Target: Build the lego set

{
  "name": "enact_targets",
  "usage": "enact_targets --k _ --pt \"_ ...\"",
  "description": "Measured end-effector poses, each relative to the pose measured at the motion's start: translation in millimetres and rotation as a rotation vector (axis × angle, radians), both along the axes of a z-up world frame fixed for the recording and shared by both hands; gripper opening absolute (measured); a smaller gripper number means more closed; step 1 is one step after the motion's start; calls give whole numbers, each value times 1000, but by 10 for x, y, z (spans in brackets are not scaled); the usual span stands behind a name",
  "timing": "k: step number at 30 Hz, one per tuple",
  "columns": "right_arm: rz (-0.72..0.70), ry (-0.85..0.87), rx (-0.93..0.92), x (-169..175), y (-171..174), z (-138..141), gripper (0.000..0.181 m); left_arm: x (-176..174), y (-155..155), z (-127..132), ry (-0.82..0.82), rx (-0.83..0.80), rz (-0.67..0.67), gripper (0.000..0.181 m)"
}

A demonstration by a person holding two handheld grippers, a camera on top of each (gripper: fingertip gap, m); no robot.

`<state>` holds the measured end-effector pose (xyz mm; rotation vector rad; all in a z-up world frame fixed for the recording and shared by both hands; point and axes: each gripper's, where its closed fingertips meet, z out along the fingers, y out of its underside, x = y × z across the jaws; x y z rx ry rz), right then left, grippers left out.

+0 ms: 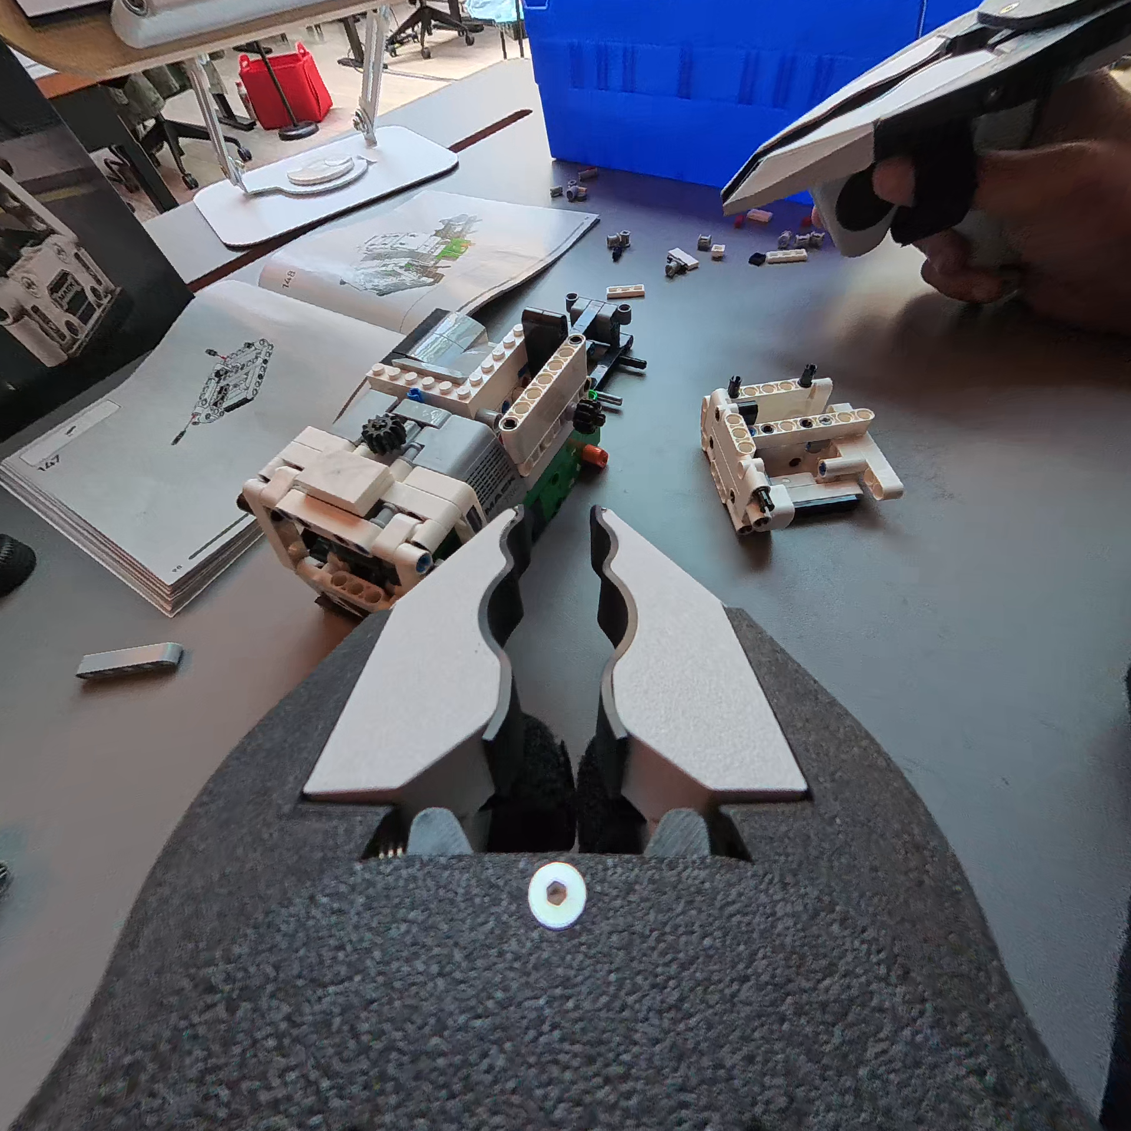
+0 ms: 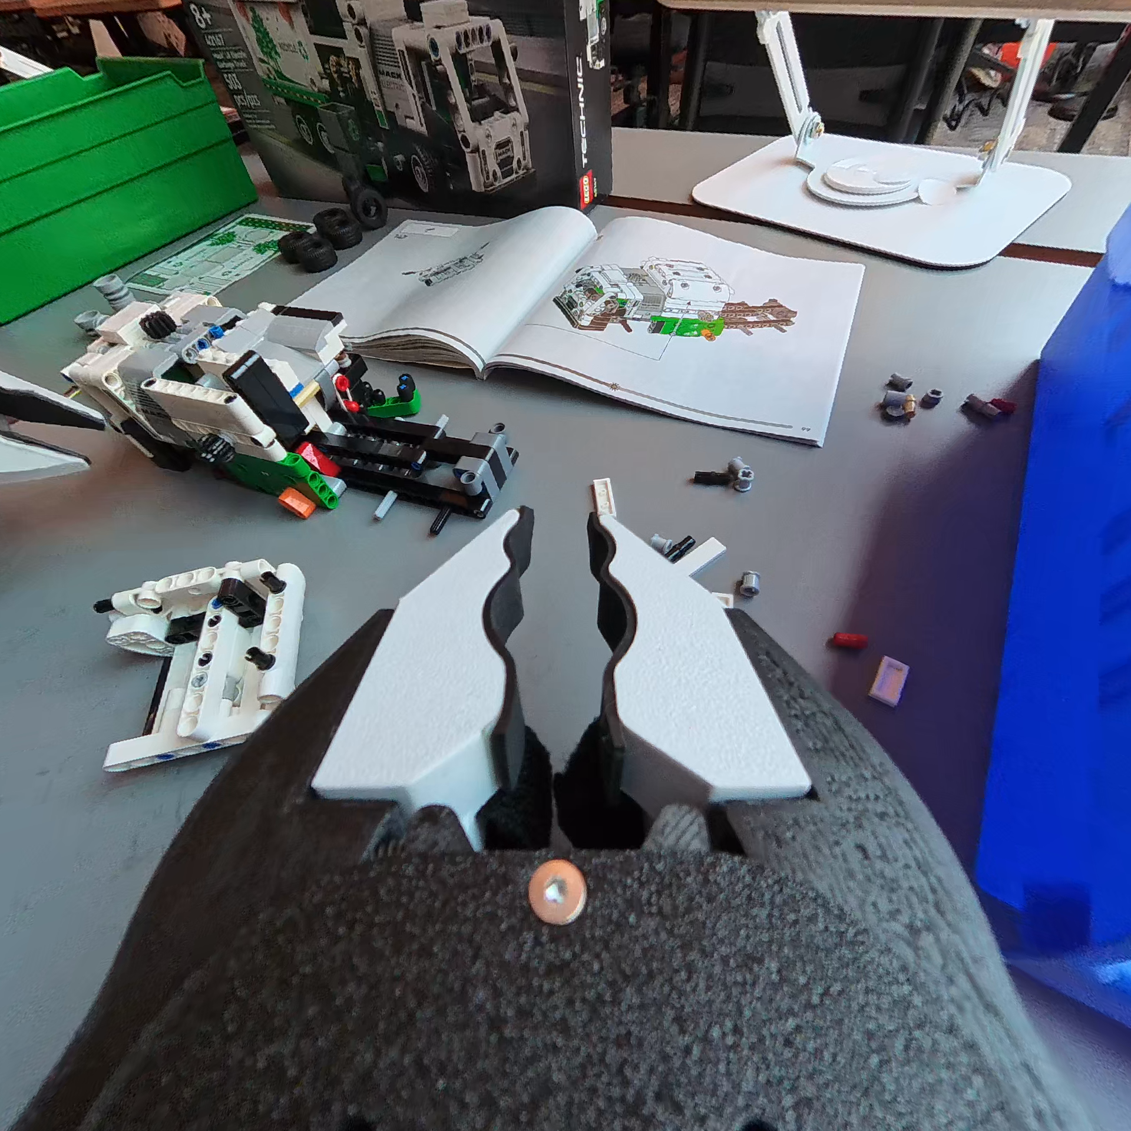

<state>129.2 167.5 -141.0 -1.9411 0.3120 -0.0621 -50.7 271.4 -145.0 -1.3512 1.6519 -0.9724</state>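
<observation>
The part-built truck [image 1: 428, 453], white, grey and green with a black chassis, lies on the grey table [image 1: 857, 673]. A white beam sub-assembly [image 1: 789, 453] lies to its right. My left gripper [image 1: 558, 517] is open and empty, its tips just short of the truck's green side. My right gripper [image 2: 560, 517] is open and empty above the table, between the truck's [image 2: 263, 404] chassis end and loose parts; the sub-assembly [image 2: 208, 655] is to its left. A hand holds the right gripper [image 1: 795, 177] high at the far right in the left wrist view.
An open instruction booklet [image 2: 612, 306] lies behind the truck, with the set's box [image 2: 416, 92], a green bin [image 2: 110, 165] and black tyres [image 2: 330, 232] beyond. A blue bin [image 2: 1071, 551] stands at the right. Small loose parts [image 1: 704, 251] are scattered; a grey beam [image 1: 128, 660] lies at the left. About 20 centimeters separates my left fingertips from my right. From the left gripper's tips to the grey beam [image 1: 128, 660] is close to 15 centimeters.
</observation>
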Motion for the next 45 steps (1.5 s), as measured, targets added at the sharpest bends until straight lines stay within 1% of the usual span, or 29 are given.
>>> enact_targets --k 7,12,15,18,19,20,22,24,26,29,30,31,33,35,36,37,39,40,42,43,45 --pt "9 -36 -17 -32 11 -11 17 -6 -33 7 -10 35 -13 17" --pt "12 -34 -5 -49 2 6 17 -6 -72 -16 -3 78 -27 18" --pt "9 -13 13 -43 -11 24 16 28 -68 -72 29 108 -10 18" --pt "3 0 33 -31 -26 49 16 120 -305 32 1 -19 -74 19" --pt "3 4 38 -34 -32 54 16 162 -366 56 7 -63 -68 20" --pt "3 9 43 -38 -37 59 16 196 -476 62 22 -116 -93 21" --pt "2 10 57 -41 -50 79 16 243 -699 18 81 -215 -151 24" --pt "-1 7 67 -42 -58 94 16 287 -771 -64 119 -265 -142 27" --pt "1 5 67 -45 -58 95 16 320 -748 -165 176 -271 -105 29" --pt "8 -2 54 -58 -47 78 15 336 -754 -293 267 -284 -101 28" --pt "11 -6 48 -65 -43 72 15 326 -781 -336 301 -287 -117 24" --pt "14 -11 43 -72 -38 66 15 318 -800 -358 316 -281 -129 15" --pt "23 -23 31 -91 -28 54 15 320 -780 -349 312 -252 -116 14" --pt "38 -35 20 -118 -17 42 15 329 -745 -280 272 -246 -102 11" --pt "41 -42 15 -128 -13 38 15 334 -748 -208 239 -285 -108 10" --pt "42 -51 11 -133 -10 36 15 333 -767 -106 193 -338 -129 9" --pt "50 -67 10 -153 -4 40 15 306 -879 227 48 -489 -239 6" --pt "54 -77 15 -163 0 50 15 297 -867 334 12 -544 -250 6" --pt "58 -89 10 -176 7 46 15 299 -776 346 12 -514 -223 6" --pt "59 -95 6 -181 9 42 14 292 -768 389 -11 -510 -235 6" --pt "60 -108 1 -188 12 40 14 273 -763 497 -42 -580 -262 6"
